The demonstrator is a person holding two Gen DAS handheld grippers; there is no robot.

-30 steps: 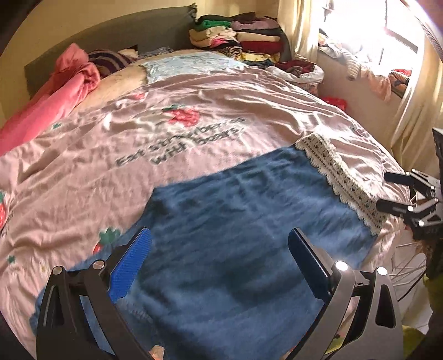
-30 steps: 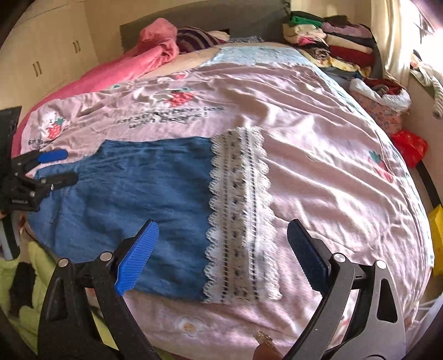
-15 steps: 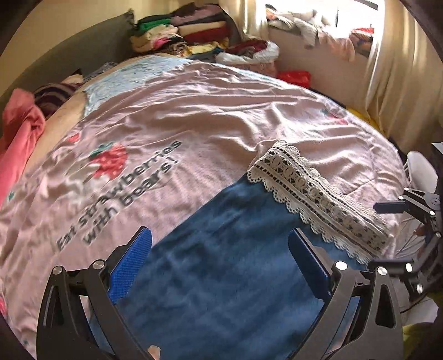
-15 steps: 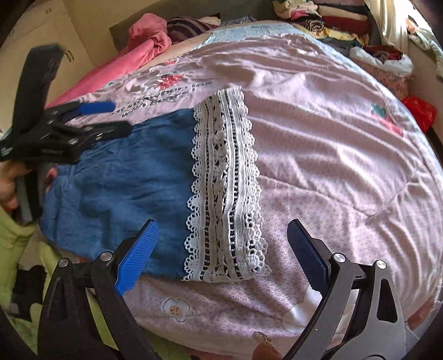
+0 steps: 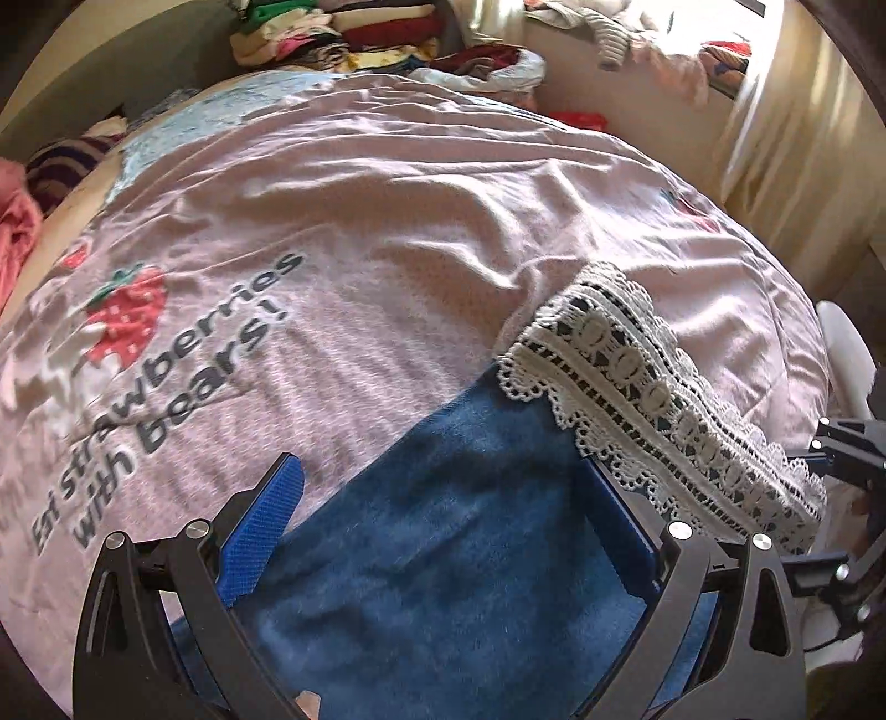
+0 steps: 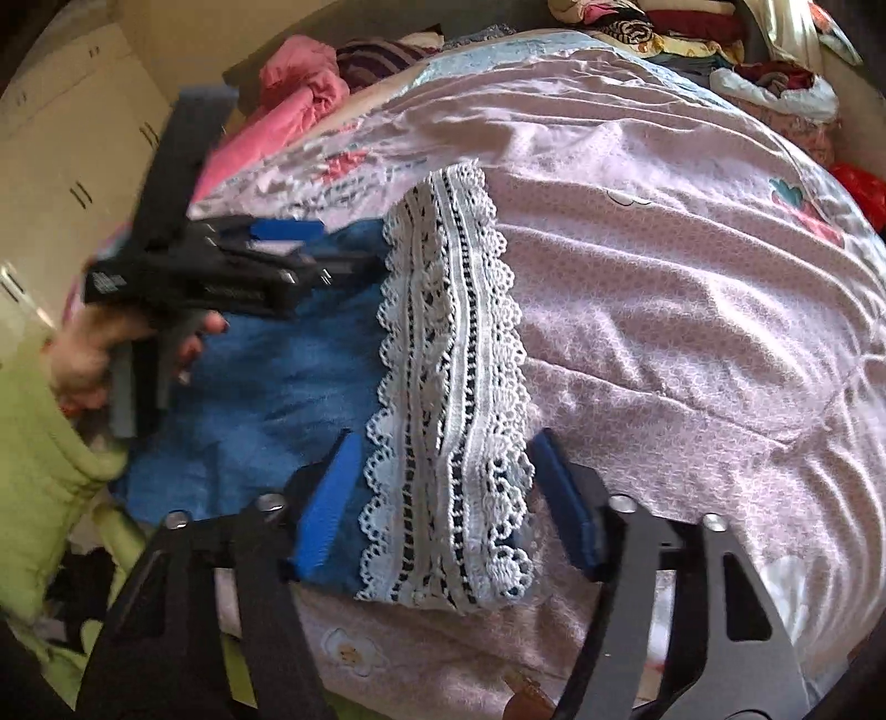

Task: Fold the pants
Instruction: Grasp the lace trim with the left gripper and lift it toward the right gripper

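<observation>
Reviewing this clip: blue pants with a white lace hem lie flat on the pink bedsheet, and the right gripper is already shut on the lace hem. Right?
Not quite. In the right wrist view the right gripper is open: its fingers sit either side of the lace hem without clamping it. The rest holds: the blue pants lie flat on the pink bedsheet.

Bright window glare, fisheye-bent edges, motion-blurred left gripper.

Blue pants, white lace hem; pink strawberry-print bedsheet, apparently.
</observation>
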